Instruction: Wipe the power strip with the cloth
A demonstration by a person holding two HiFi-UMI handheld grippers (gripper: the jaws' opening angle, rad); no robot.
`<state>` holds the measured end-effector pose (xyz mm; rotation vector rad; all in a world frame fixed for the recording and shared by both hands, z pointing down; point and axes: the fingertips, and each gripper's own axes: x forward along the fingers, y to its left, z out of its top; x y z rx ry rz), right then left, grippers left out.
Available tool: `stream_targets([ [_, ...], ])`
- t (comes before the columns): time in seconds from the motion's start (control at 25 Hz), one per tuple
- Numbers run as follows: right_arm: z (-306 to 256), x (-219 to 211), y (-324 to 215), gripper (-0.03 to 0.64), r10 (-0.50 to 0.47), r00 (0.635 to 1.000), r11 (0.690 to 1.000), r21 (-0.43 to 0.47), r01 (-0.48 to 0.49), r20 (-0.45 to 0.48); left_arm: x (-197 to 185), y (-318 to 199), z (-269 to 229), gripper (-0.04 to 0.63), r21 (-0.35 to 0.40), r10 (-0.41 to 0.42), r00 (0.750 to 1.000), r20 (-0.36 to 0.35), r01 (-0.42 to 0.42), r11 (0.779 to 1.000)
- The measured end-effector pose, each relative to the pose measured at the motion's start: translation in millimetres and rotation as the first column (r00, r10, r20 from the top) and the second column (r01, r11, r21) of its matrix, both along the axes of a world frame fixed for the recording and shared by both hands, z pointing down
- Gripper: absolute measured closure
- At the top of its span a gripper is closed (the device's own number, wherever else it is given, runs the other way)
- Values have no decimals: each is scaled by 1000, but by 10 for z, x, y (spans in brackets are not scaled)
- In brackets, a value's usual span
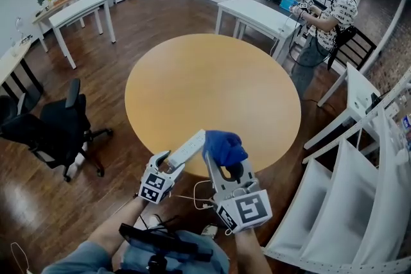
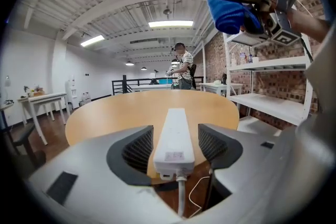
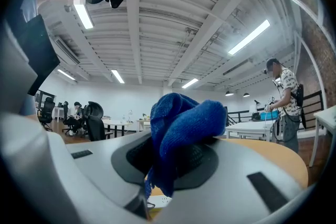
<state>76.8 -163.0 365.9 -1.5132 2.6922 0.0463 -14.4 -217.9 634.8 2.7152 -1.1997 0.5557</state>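
A white power strip (image 1: 186, 151) lies at the near edge of the round wooden table (image 1: 212, 86), its cord end hanging over the rim. My left gripper (image 1: 168, 163) is open around that end: in the left gripper view the strip (image 2: 173, 139) sits between the two pads (image 2: 137, 149) with a thin gap on each side. My right gripper (image 1: 225, 160) is shut on a bunched blue cloth (image 1: 223, 147), held just to the right of the strip and above it. The cloth (image 3: 181, 128) fills the jaws in the right gripper view. The cloth (image 2: 226, 8) also shows high up in the left gripper view.
The strip's white cord (image 1: 199, 199) trails down to the floor near my legs. A black office chair (image 1: 58, 128) stands at the left. White shelving (image 1: 359, 189) lines the right side. White tables (image 1: 257, 13) and a person (image 1: 327, 16) are beyond the round table.
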Motion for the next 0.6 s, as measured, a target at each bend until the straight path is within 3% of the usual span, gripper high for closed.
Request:
stream_targets([
  [0.12,17,-19,1,541,-9,1000,1000,-5,9,-16,12,-35,155,272,-32,-21,1000,12,21,999],
  [0.6,95,54,-86,541,-5,999,1000,-28,4,-48,101,-161,477,270,-82,-63,997,37,66,994],
])
